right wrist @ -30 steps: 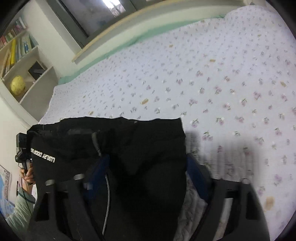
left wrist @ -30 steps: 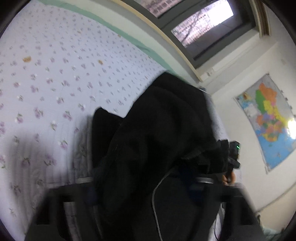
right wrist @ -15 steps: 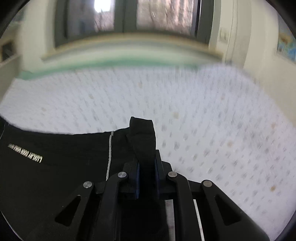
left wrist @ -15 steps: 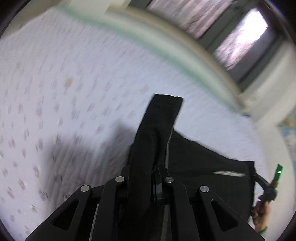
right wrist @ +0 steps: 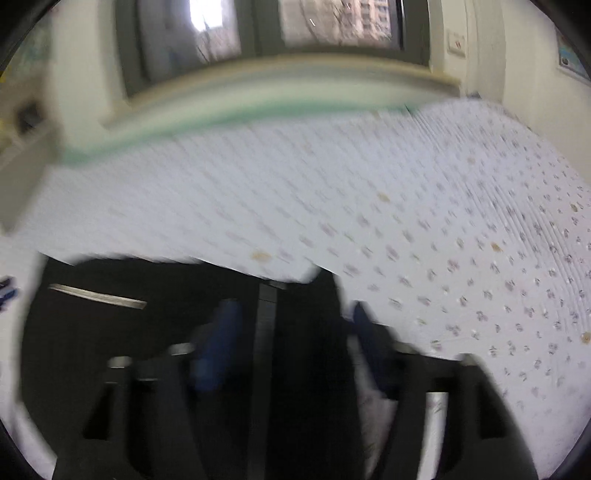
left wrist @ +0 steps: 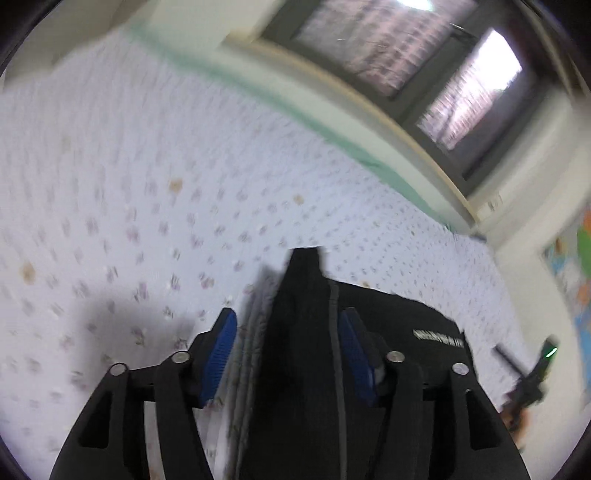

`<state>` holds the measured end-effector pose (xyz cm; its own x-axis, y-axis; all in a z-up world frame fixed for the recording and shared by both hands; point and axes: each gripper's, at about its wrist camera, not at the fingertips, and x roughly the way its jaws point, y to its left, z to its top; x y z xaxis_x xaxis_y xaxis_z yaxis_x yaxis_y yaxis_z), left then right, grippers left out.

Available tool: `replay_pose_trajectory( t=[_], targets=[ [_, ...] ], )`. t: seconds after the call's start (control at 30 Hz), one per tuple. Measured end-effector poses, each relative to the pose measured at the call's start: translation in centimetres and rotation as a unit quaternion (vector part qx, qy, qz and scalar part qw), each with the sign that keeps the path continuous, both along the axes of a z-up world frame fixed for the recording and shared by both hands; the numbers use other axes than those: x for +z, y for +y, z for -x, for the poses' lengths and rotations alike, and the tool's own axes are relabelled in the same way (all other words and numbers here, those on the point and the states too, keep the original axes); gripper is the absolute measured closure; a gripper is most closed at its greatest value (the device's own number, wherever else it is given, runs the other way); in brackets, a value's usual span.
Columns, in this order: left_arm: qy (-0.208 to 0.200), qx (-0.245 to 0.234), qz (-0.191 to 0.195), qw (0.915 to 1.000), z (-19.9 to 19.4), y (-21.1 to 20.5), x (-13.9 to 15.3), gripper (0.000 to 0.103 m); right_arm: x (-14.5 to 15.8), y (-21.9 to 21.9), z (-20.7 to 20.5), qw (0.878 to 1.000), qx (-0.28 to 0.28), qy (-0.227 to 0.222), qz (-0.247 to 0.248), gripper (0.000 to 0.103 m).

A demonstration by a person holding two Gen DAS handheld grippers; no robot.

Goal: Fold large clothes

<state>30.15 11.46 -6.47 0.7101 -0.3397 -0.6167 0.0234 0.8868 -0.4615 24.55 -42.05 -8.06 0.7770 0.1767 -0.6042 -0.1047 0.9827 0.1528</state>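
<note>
Between each tool's parted fingers (left wrist: 221,343) lies the black garment (left wrist: 303,332).

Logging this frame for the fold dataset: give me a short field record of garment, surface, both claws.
garment: black garment with a white printed strip, spread on the bed
surface: floral bedspread, pale with small flower print
left claw: open, blue pads apart, garment edge lying between them
right claw: open, garment between the fingers; view blurred
background: window behind the bed, wall map at right
</note>
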Motion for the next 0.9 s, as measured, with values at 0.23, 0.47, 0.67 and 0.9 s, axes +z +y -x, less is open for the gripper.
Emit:
replay_pose_trajectory(
  t=[0.23,0.47,0.67,0.9],
  targets=[
    [-0.006,-0.137,-0.032,0.9901,4.1,-12.8,1.7,0.037,0.6,9.0,2.5,0.993,0.087,0.076,-0.009,0.024],
    [0.097,-0.148,-0.101,0.979,2.5,-20.6,-8.6,0.038,-9.8,13.5,1.0,0.98,0.072,0.178,0.062,0.02],
    [0.077,-0.15,-0.109,0.9796,2.7,-20.5,-7.5,0.037,-9.5,13.1,1.0,0.982,0.069,0.172,0.046,0.019],
    [0.048,-0.139,-0.081,0.9859,-1.3,-20.7,-1.1,0.022,-2.2,11.8,-2.6,0.996,0.036,0.078,0.013,0.025]
  ],
)
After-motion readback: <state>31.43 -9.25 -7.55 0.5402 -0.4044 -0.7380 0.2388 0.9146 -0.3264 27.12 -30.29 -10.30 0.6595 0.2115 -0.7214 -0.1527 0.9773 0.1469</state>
